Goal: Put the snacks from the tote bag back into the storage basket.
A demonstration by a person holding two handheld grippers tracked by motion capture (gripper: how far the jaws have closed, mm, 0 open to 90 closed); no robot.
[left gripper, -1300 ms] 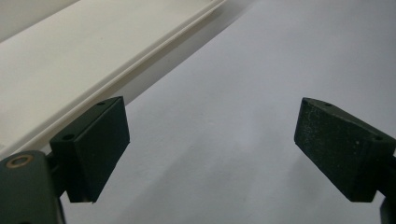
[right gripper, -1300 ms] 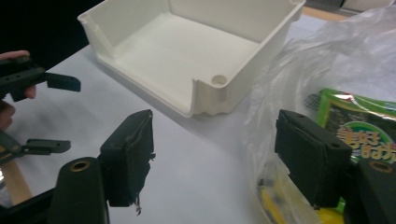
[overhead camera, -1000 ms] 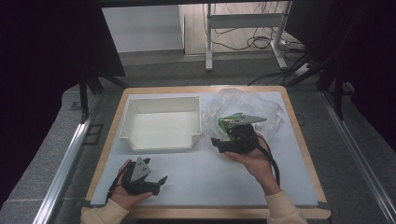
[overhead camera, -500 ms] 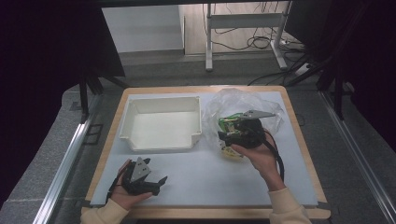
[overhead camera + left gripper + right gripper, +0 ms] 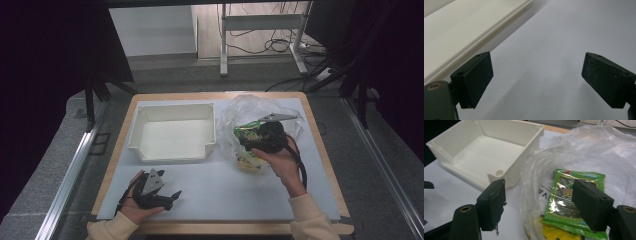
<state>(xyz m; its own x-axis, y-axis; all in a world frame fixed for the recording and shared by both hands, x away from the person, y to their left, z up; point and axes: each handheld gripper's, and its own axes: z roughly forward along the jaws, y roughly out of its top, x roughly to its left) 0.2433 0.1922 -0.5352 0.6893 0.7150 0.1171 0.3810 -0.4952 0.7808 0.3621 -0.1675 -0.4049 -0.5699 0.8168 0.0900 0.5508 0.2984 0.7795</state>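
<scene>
A clear plastic bag (image 5: 250, 112) (image 5: 584, 152) lies on the right of the white mat, holding a green snack packet (image 5: 571, 195) (image 5: 245, 131) and a yellow packet (image 5: 556, 233) (image 5: 247, 161). My right gripper (image 5: 539, 202) (image 5: 252, 137) hovers over the bag's mouth, open, its jaws straddling the bag's edge and the green packet. A white empty tray (image 5: 172, 132) (image 5: 486, 152) sits to the bag's left. Near the mat's front left, my left gripper (image 5: 167, 196) (image 5: 536, 80) rests open over bare mat, nothing between its jaws.
The tray's side wall (image 5: 461, 37) runs along the left gripper view's upper left. The white mat (image 5: 225, 195) covers a wooden table with a rim (image 5: 320, 150). Metal rails (image 5: 70, 175) flank the table; a stand and cables (image 5: 265, 45) lie beyond.
My right gripper has moved forward from the mat onto the bag, ending over the green packet. The left gripper has stayed put.
</scene>
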